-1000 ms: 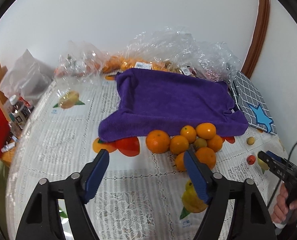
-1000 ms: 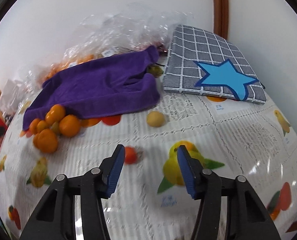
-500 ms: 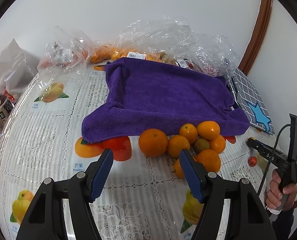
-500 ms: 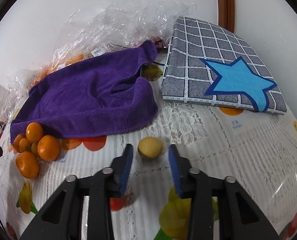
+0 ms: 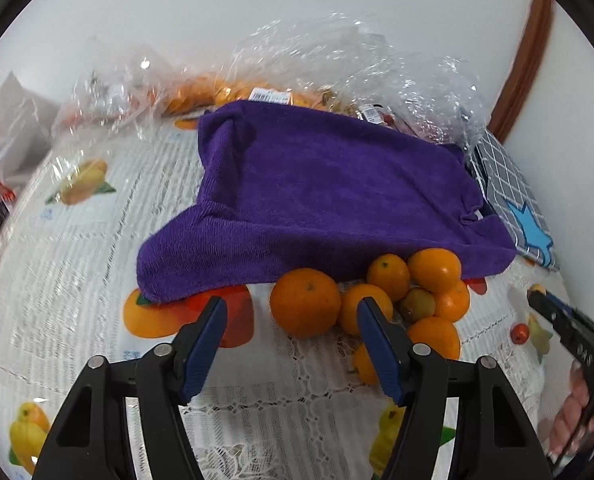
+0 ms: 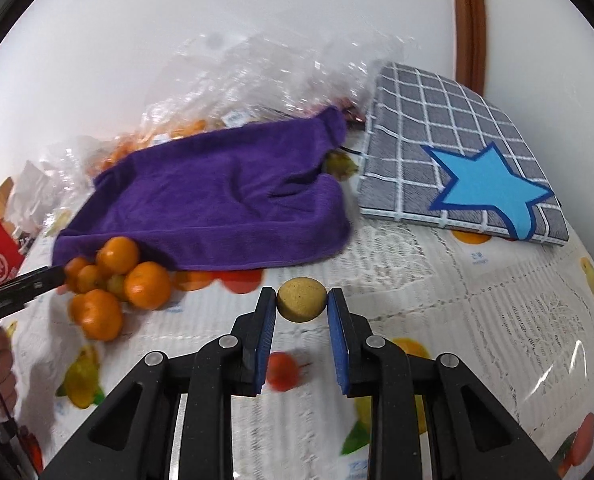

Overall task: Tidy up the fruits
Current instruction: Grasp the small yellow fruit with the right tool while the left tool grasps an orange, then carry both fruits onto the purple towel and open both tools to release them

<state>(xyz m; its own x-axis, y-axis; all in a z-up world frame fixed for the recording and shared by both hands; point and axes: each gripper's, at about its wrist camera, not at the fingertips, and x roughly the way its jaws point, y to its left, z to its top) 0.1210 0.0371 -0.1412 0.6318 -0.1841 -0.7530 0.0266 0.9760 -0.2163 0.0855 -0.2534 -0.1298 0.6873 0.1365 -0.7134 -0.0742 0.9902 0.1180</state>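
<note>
The right tongs (image 6: pixel 301 307) bracket the yellow fruit (image 6: pixel 301 299) on the table (image 6: pixel 477 320), jaws apart, barely touching; closing squarely on its middle should stop it rolling. The left tongs (image 5: pixel 293 326) gape near the oranges (image 5: pixel 377 296)

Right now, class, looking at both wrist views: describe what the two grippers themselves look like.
The left gripper and right gripper match: black, angular plastic arms with triangular cut-outs, silver round rivets at the joints, and flat blue pads lining the inner faces of the fingers. A bare hand holds the right handle; no sleeve shows.
</note>
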